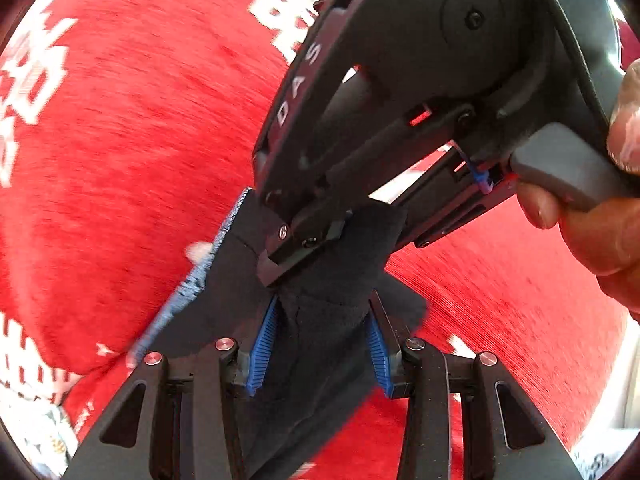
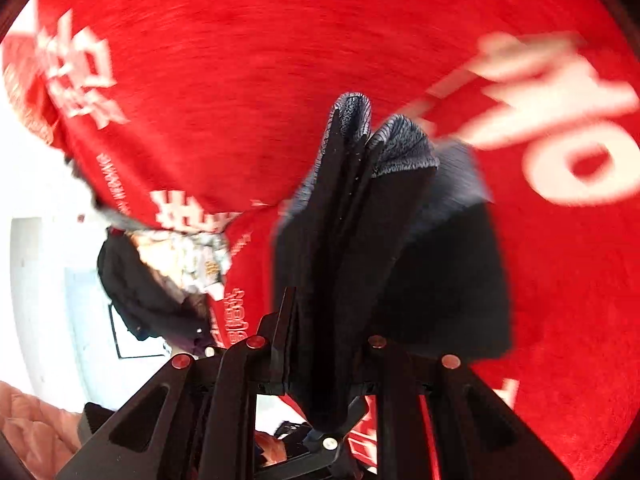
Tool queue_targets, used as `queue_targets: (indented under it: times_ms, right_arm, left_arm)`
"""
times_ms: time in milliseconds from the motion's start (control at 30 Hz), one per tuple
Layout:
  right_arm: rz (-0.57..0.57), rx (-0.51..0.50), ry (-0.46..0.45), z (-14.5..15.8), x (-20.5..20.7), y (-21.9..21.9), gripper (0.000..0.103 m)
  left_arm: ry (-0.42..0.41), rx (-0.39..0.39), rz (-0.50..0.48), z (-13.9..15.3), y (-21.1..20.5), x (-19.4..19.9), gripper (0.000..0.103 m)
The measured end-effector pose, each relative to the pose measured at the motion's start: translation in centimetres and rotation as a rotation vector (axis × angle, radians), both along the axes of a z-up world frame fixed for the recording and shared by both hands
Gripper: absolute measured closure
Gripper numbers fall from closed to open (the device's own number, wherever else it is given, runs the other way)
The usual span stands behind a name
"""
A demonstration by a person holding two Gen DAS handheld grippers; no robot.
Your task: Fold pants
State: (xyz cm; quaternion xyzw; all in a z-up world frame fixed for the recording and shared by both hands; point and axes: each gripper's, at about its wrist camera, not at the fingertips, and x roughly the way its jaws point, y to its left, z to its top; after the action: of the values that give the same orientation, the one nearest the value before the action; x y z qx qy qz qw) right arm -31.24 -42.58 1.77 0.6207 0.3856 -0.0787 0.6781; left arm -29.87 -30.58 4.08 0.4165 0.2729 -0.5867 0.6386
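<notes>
The black pants (image 1: 320,328) with a grey-blue speckled waistband (image 1: 192,284) hang over a red cloth with white characters (image 1: 120,140). My left gripper (image 1: 320,320) has its blue pads (image 1: 262,344) apart with the dark fabric bunched between them. My right gripper, seen from the left wrist view (image 1: 288,256), pinches the same fabric just ahead of the left one, a hand on its handle. In the right wrist view my right gripper (image 2: 352,136) is shut on the pants (image 2: 440,280), the speckled band (image 2: 404,144) folded over its fingertips.
The red cloth (image 2: 280,60) fills most of both views. At the left of the right wrist view lie a dark garment (image 2: 144,296), a patterned fabric (image 2: 192,256) and a white wall or floor (image 2: 36,260). A pink quilted fabric (image 2: 28,424) sits at the lower left.
</notes>
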Motion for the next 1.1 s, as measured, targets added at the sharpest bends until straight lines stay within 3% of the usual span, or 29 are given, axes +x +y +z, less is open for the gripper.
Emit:
queue_targets:
  times_ms: [133, 200, 267, 333, 400, 533, 700, 800, 867, 933, 967, 1033, 1100]
  right_arm:
    - [-0.051, 0.068, 0.066, -5.3, -2.7, 0.7, 0.082]
    - [-0.078, 0.097, 0.055, -6.5, -3.6, 1.1, 0.082]
    - [-0.09, 0.092, 0.049, -6.4, -4.1, 1.2, 0.081]
    - [-0.086, 0.078, 0.07, -5.9, -4.4, 1.3, 0.073]
    - [-0.069, 0.041, 0.118, -4.7, -4.0, 1.5, 0.07]
    - [-0.046, -0.152, 0.283, -1.4, -4.8, 0.7, 0.067]
    - [-0.049, -0.268, 0.258, 1.2, -2.6, -1.1, 0.067]
    - [-0.01, -0.285, 0.219, 1.4, 1.2, -2.0, 0.07]
    - [0.042, -0.303, 0.245, 0.5, 3.2, -1.7, 0.07]
    - [0.088, -0.305, 0.313, -1.7, 4.3, -0.5, 0.071]
    - [0.093, -0.306, 0.34, -2.3, 4.0, -0.2, 0.071]
    - [0.069, -0.339, 0.331, -2.7, 3.7, 0.5, 0.072]
    - [0.079, -0.348, 0.338, -2.3, 3.5, 0.8, 0.072]
  left_arm:
    - [0.004, 0.104, -0.054, -3.1, -0.3, -1.6, 0.059]
    - [-0.002, 0.111, -0.076, -2.9, 0.0, -1.8, 0.058]
    - [0.019, 0.12, -0.092, -2.1, 0.5, -1.6, 0.056]
    - [0.057, 0.132, -0.073, -0.7, 1.2, -0.2, 0.044]
    - [0.093, 0.125, -0.038, 0.7, 2.5, 2.2, 0.042]
    - [0.082, 0.106, 0.1, 2.6, 3.6, 7.1, 0.042]
    - [0.07, 0.153, 0.359, 0.8, 3.3, 16.3, 0.042]
    - [0.169, 0.193, 0.504, -0.9, 3.9, 20.8, 0.042]
    - [0.296, 0.25, 0.574, -3.3, 4.7, 22.4, 0.042]
    - [0.385, 0.285, 0.643, -5.1, 5.9, 23.1, 0.023]
    - [0.422, 0.282, 0.691, -5.7, 6.6, 23.4, 0.018]
    - [0.518, 0.286, 0.759, -6.0, 7.6, 24.3, 0.016]
    - [0.534, 0.279, 0.797, -5.2, 8.1, 24.8, 0.016]
